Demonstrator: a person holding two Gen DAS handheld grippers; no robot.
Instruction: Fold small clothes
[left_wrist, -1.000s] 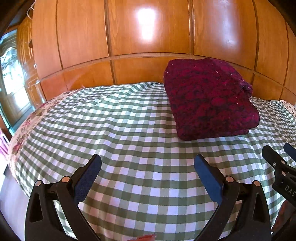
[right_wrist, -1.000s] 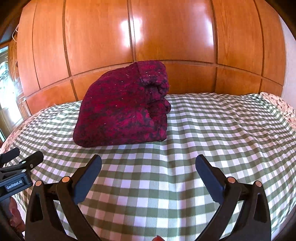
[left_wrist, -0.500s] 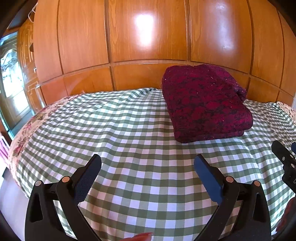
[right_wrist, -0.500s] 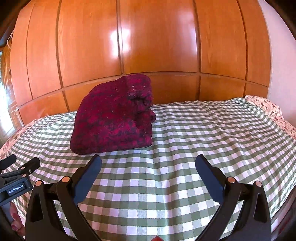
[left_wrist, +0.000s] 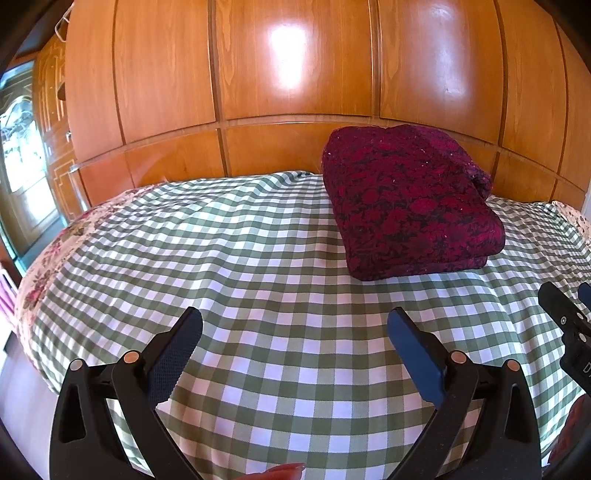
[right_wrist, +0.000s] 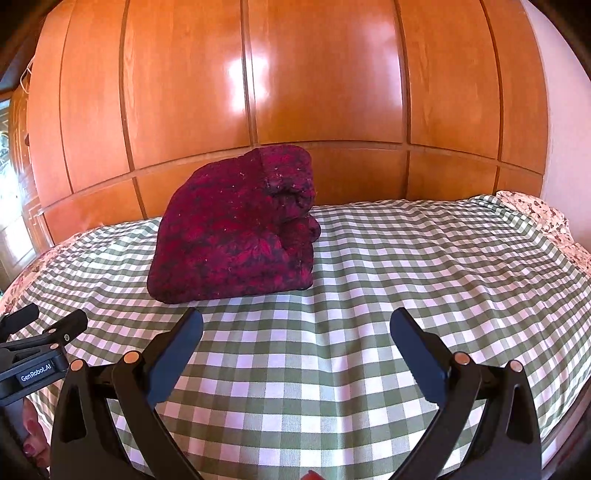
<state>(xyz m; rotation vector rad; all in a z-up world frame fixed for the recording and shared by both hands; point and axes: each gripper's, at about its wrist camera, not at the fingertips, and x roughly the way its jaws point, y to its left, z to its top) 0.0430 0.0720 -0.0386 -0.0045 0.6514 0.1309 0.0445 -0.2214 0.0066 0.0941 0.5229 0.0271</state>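
Note:
A dark red patterned garment (left_wrist: 410, 203) lies folded in a thick stack on the green-and-white checked bed cover (left_wrist: 258, 266), near the wooden wall. In the right wrist view the garment (right_wrist: 240, 236) sits ahead and left on the cover (right_wrist: 424, 266). My left gripper (left_wrist: 295, 332) is open and empty, held above the cover, well short of the garment. My right gripper (right_wrist: 295, 332) is open and empty, just in front of the garment's near edge. Each gripper shows at the edge of the other's view: the right one (left_wrist: 569, 321), the left one (right_wrist: 44, 328).
A wooden panelled wardrobe wall (left_wrist: 295, 74) stands behind the bed. A floral sheet edge (left_wrist: 48, 251) shows at the left and at the far right (right_wrist: 546, 218). A window or door (left_wrist: 18, 147) is at far left.
Both grippers have pulled back and risen slightly from the garment; it looks smaller and farther. Both stay open. The garment has not moved.

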